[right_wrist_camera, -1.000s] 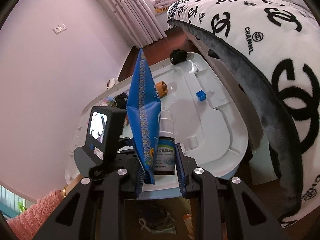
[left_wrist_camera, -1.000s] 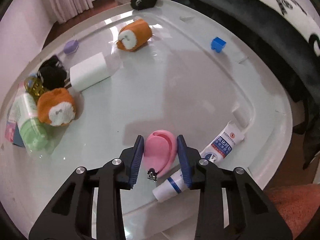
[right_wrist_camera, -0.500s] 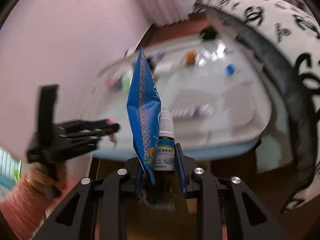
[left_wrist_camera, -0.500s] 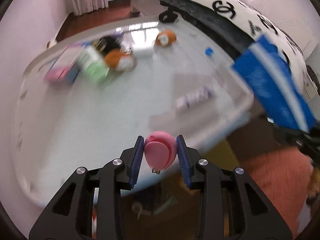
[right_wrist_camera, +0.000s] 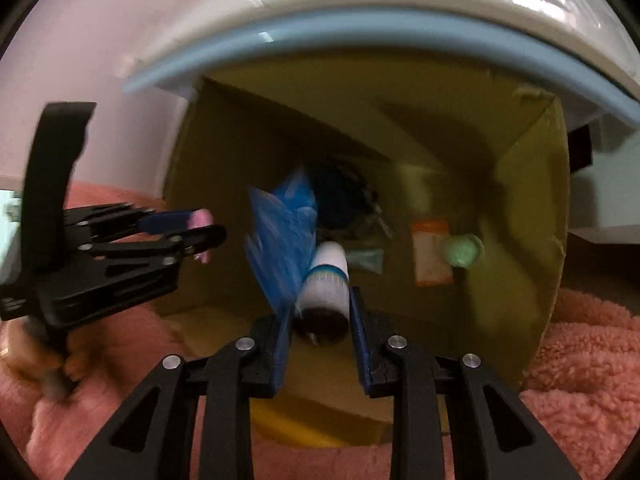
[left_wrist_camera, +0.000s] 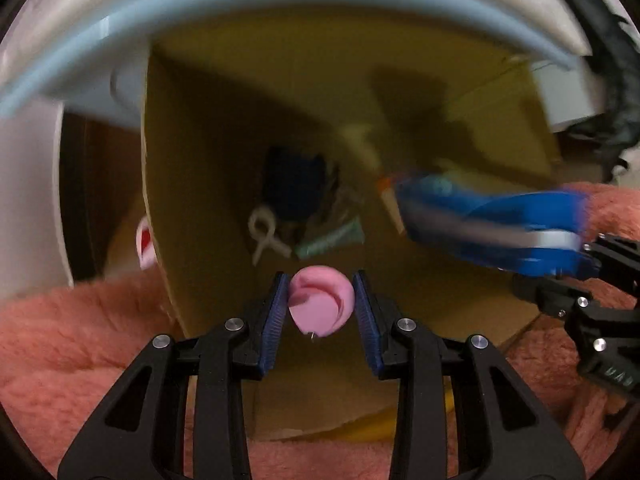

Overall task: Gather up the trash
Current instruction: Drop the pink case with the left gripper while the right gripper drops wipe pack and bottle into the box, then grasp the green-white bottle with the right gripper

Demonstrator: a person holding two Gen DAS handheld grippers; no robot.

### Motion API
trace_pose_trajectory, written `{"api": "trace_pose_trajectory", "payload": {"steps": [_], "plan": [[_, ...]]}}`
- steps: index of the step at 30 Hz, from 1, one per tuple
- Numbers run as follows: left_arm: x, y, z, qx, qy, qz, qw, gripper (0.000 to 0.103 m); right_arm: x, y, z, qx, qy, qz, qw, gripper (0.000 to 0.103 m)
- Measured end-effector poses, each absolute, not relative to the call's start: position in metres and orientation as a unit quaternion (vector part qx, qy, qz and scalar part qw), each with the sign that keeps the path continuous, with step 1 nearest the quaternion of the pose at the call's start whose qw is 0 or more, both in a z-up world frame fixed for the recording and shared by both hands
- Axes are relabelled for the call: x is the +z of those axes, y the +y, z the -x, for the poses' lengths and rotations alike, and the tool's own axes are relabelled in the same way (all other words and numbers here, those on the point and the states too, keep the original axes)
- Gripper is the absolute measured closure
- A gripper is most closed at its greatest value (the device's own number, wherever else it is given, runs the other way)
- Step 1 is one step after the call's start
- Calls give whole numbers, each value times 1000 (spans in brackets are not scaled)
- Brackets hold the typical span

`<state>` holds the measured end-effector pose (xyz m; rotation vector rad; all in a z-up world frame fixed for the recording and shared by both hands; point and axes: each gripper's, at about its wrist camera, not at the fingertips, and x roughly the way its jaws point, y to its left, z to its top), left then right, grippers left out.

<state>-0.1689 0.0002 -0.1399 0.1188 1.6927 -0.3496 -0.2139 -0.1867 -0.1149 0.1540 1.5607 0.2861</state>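
An open cardboard box (left_wrist_camera: 208, 160) stands under the table edge, and both grippers point down into it. My left gripper (left_wrist_camera: 320, 304) has a pink rounded plastic piece (left_wrist_camera: 322, 306) between its blue pads; the jaws are opening while the pads still touch it. My right gripper (right_wrist_camera: 320, 320) is also opening. Between its jaws a small white bottle (right_wrist_camera: 326, 276) tips forward, blurred and loose, with a blue wrapper (right_wrist_camera: 280, 232) against the left pad. Each gripper shows in the other's view: the left gripper (right_wrist_camera: 200, 236) and the right gripper (left_wrist_camera: 588, 256).
On the box floor lie a white loop (left_wrist_camera: 264, 232), a green tube (left_wrist_camera: 332, 240), a dark blue item (left_wrist_camera: 296, 184) and an orange-labelled container (right_wrist_camera: 432, 252). The white table with its blue rim (left_wrist_camera: 280, 0) overhangs the box. Pink fluffy fabric (left_wrist_camera: 80, 320) surrounds the near side.
Both grippers have swung off the tabletop and down over the box. The right jaws have widened and the bottle has tipped forward. The pink piece stays between the left pads.
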Motion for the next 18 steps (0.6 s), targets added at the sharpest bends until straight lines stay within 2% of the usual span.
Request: {"api": "trace_pose_trajectory", "payload": {"steps": [2,3,14,18], "plan": [[-152,2,166,-141,759,-50,633,31,-125,-185,210,99,708,-48,697,38],[-156,2,165,-134,763,-51,631,28,-128,-185,211,89,705,-44,702,38],[-167,4,173,-125,770,-45,624,26,-134,-189,210,58,703,-95,703,37],[-136,14,174,-142,748,-24,648,26,-108,-190,208,59,670,-83,735,37]]}}
